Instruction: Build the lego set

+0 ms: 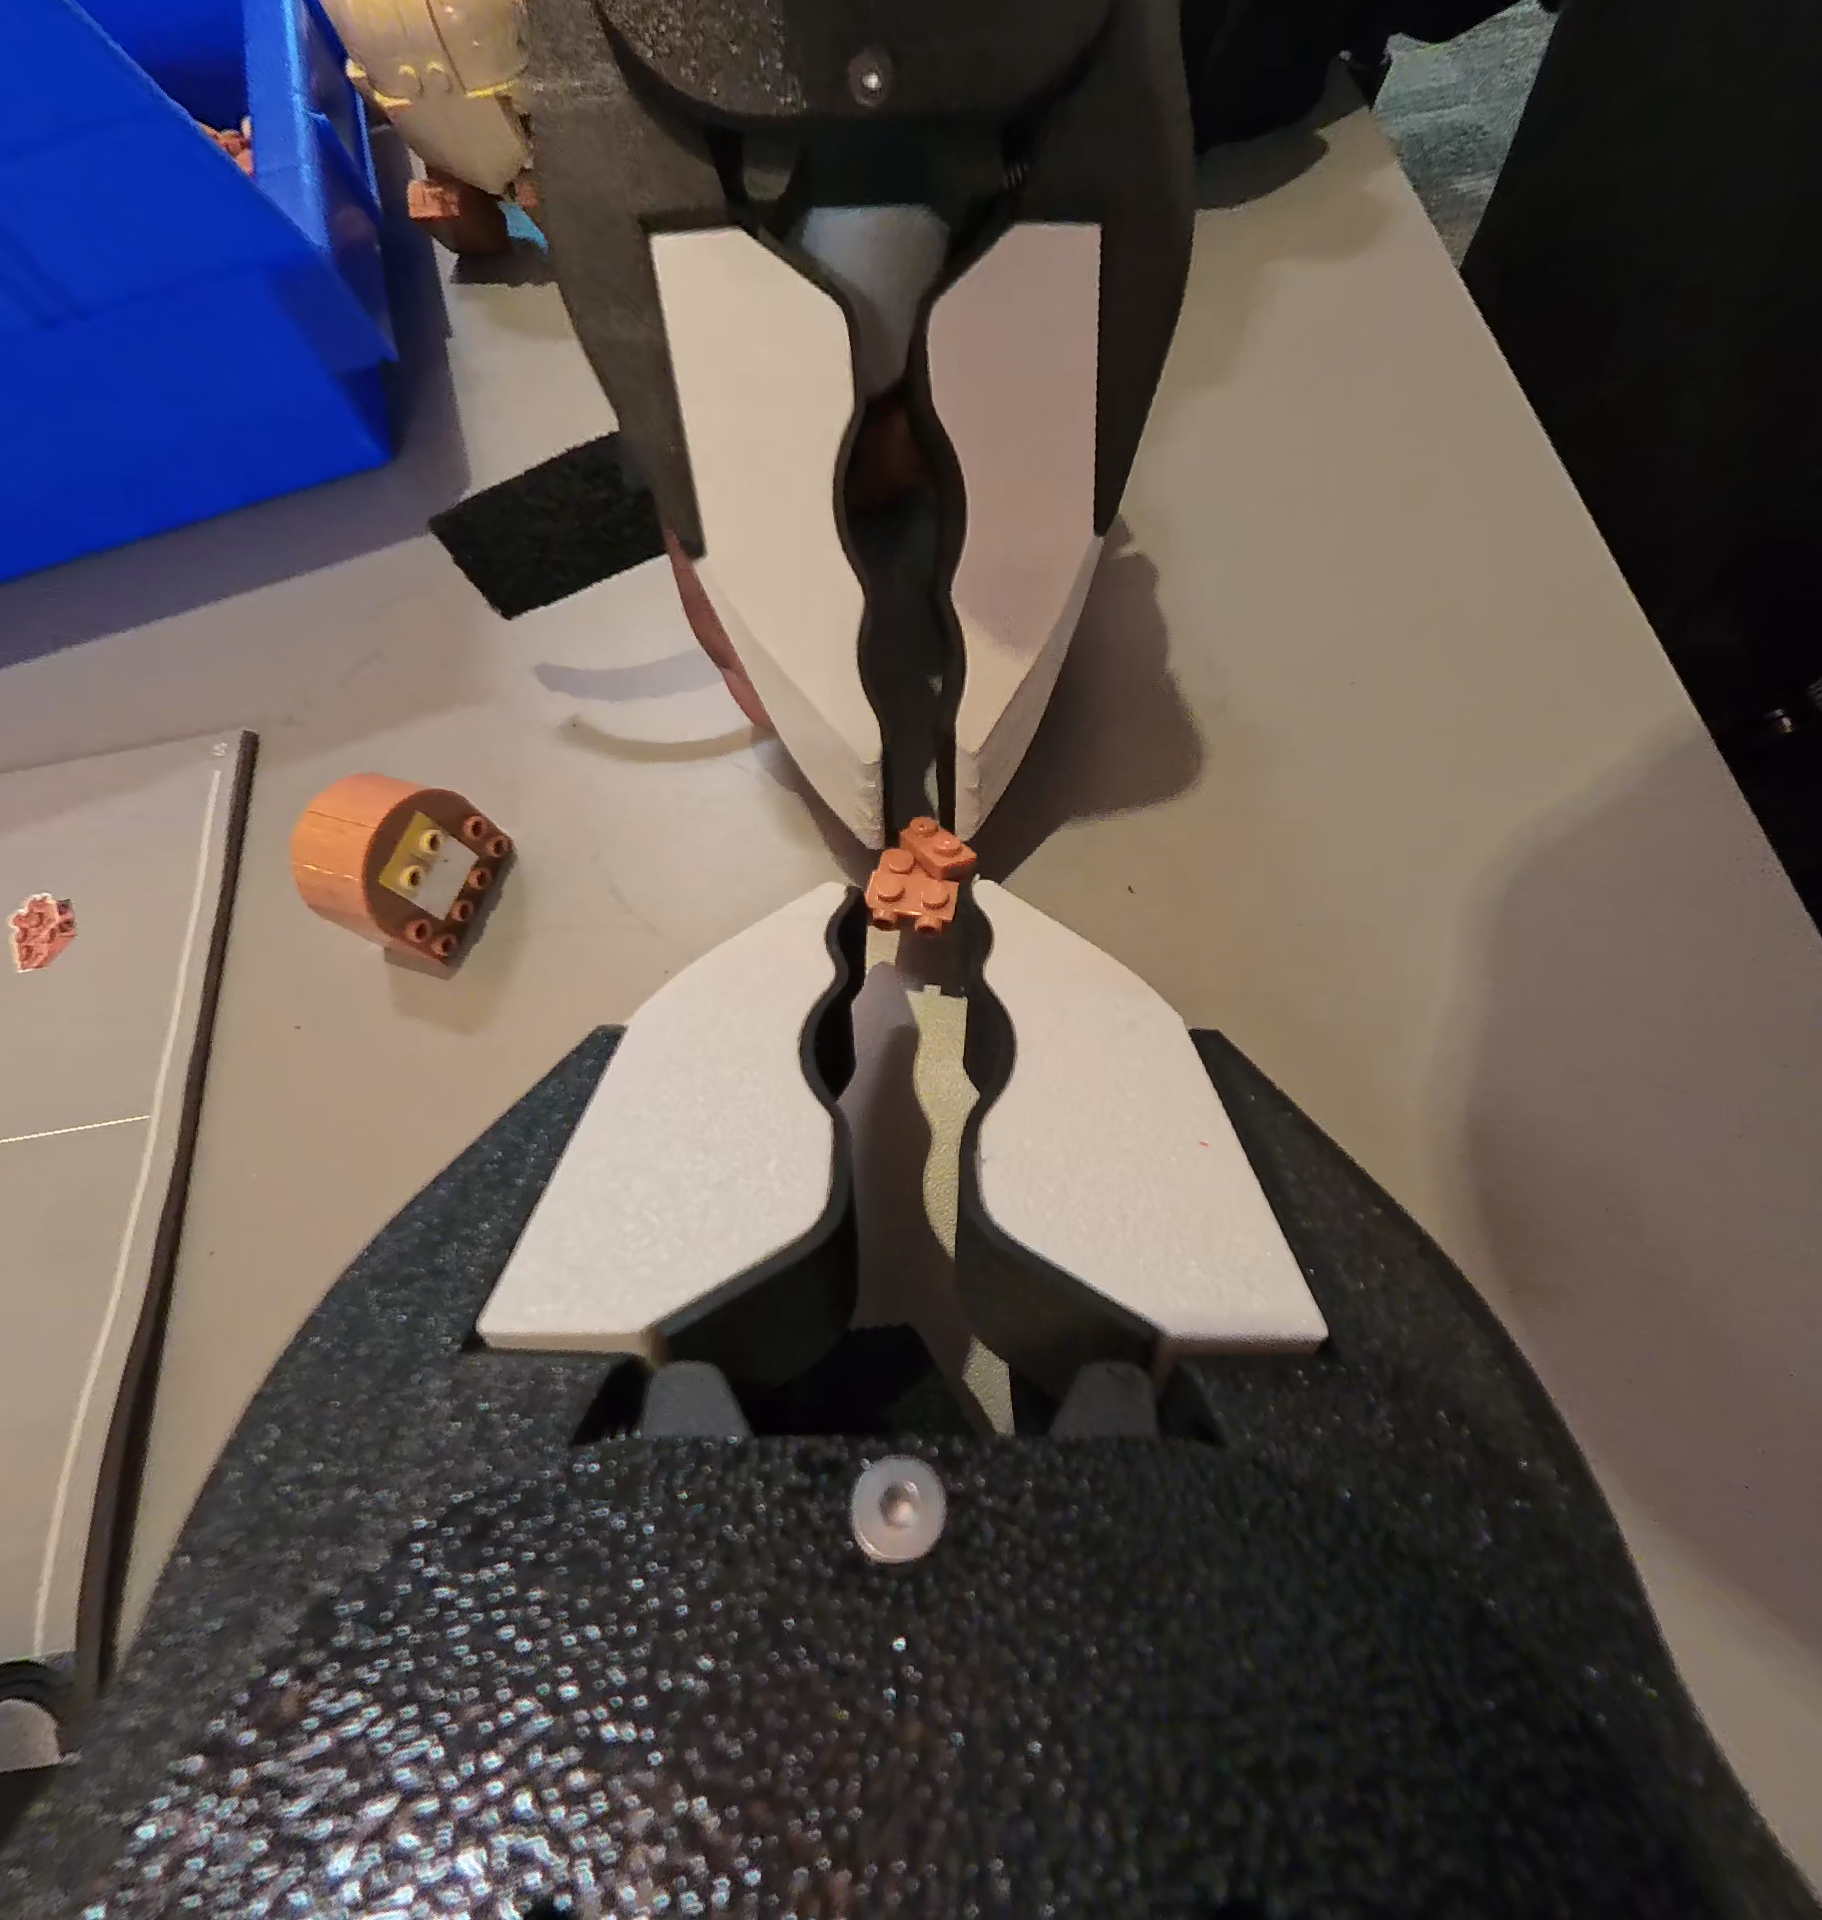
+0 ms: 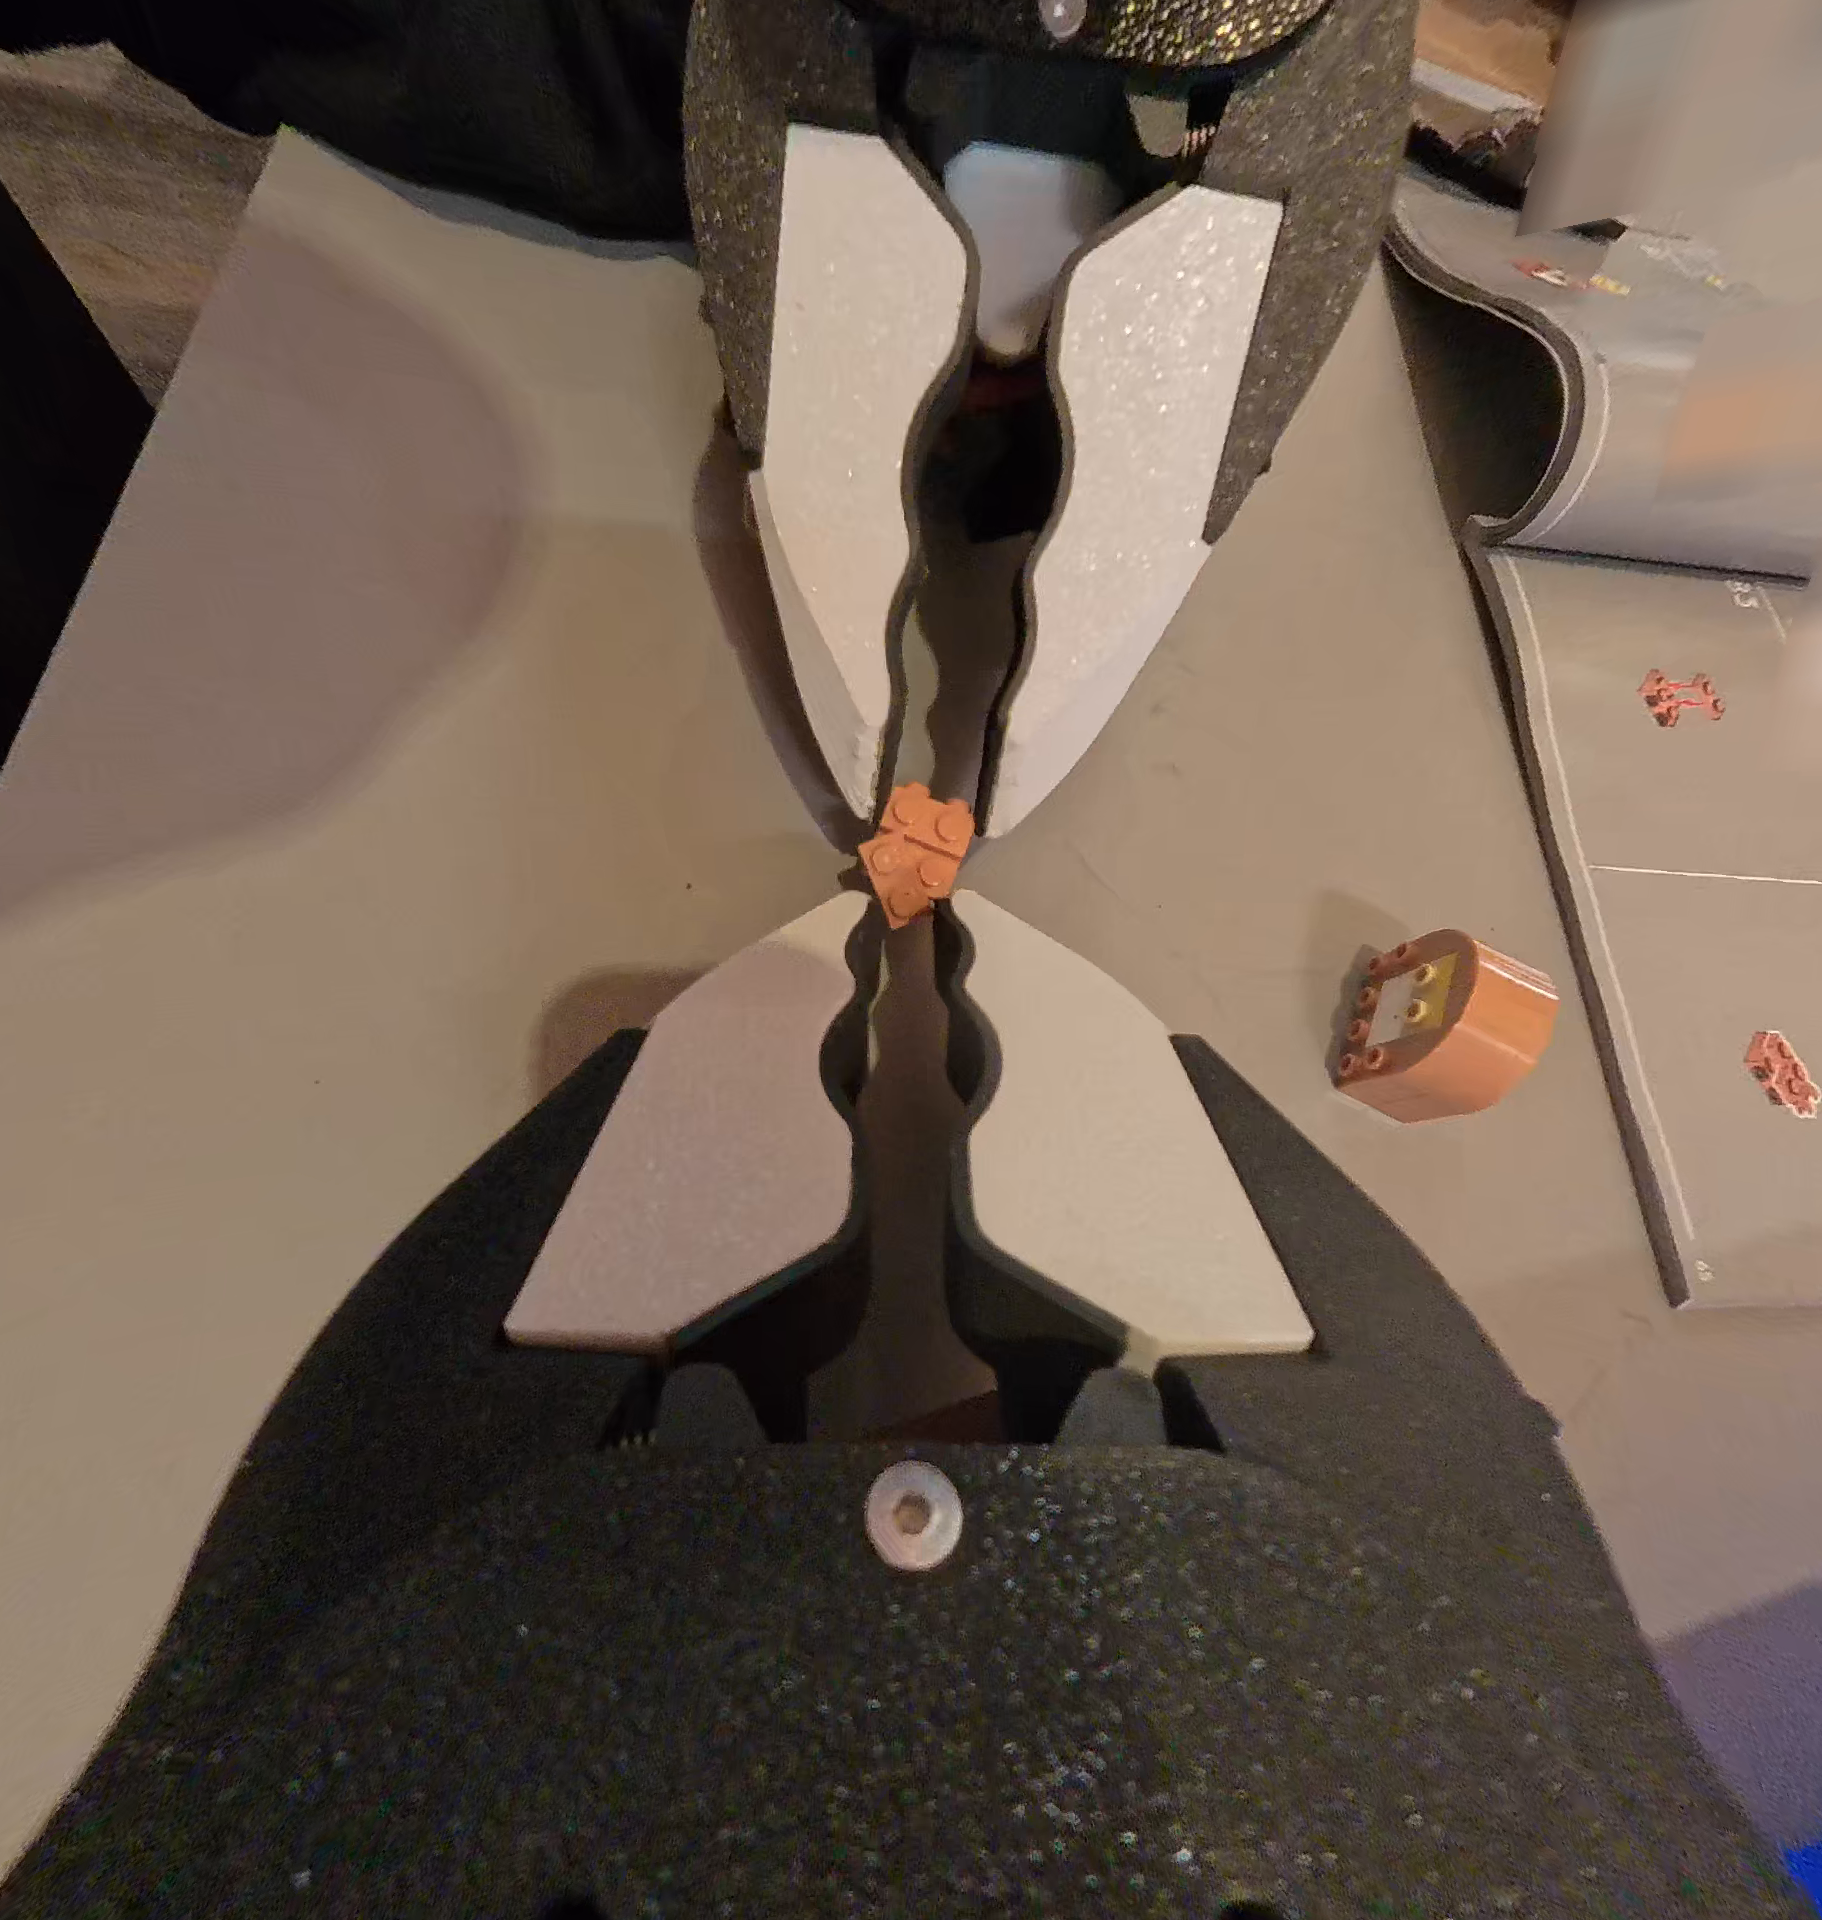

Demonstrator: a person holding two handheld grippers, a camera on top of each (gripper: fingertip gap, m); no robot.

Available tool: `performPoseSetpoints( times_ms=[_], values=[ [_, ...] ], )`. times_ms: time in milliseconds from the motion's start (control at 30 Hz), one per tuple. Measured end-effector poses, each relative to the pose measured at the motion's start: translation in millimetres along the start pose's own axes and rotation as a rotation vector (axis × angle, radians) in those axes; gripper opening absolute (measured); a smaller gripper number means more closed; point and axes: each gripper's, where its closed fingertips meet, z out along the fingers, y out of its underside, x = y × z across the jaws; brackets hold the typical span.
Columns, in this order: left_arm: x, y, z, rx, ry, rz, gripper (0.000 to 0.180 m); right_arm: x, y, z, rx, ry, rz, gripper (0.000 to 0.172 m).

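Note:
My two grippers meet tip to tip above the grey table (image 1: pixel 1302 935). My left gripper (image 1: pixel 912 916) is shut on a small orange studded plate (image 1: pixel 909 900) with studs on its side. My right gripper (image 2: pixel 905 920) is shut on a second small orange plate (image 2: pixel 899 881). In the left wrist view the right gripper (image 1: pixel 928 821) comes in from the top with its plate (image 1: pixel 943 847) overlapping mine. In the right wrist view the left gripper (image 2: pixel 928 810) comes in from the top with its plate (image 2: pixel 928 826). The two plates touch and overlap at an angle.
A round brown and orange brick assembly (image 1: pixel 398 878) lies on its side to the left; it also shows in the right wrist view (image 2: pixel 1442 1023). An open booklet (image 1: pixel 65 1143) lies beyond it. Blue bins (image 1: pixel 138 312), a black pad (image 1: pixel 543 525) and a tan model (image 1: pixel 460 94) stand at the far left. Both grippers' tips are close together, under 4 cm apart.

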Motion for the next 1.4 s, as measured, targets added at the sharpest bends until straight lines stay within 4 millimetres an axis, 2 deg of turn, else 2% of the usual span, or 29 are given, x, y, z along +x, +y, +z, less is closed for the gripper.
performPoseSetpoints(
  times_ms=[467,1000,1400],
  values=[
    [7,2,1,-0.017,0.04,0.006,0.016,-6,-1,0,0.006,-0.003,-0.078,0.009],
    [19,5,4,-0.047,0.107,0.04,0.016,-18,-1,2,0.0,-0.004,-0.264,0.009],
    [23,5,4,-0.042,0.132,0.046,0.016,-19,-2,3,-0.008,0.017,-0.307,0.009]
  ],
)
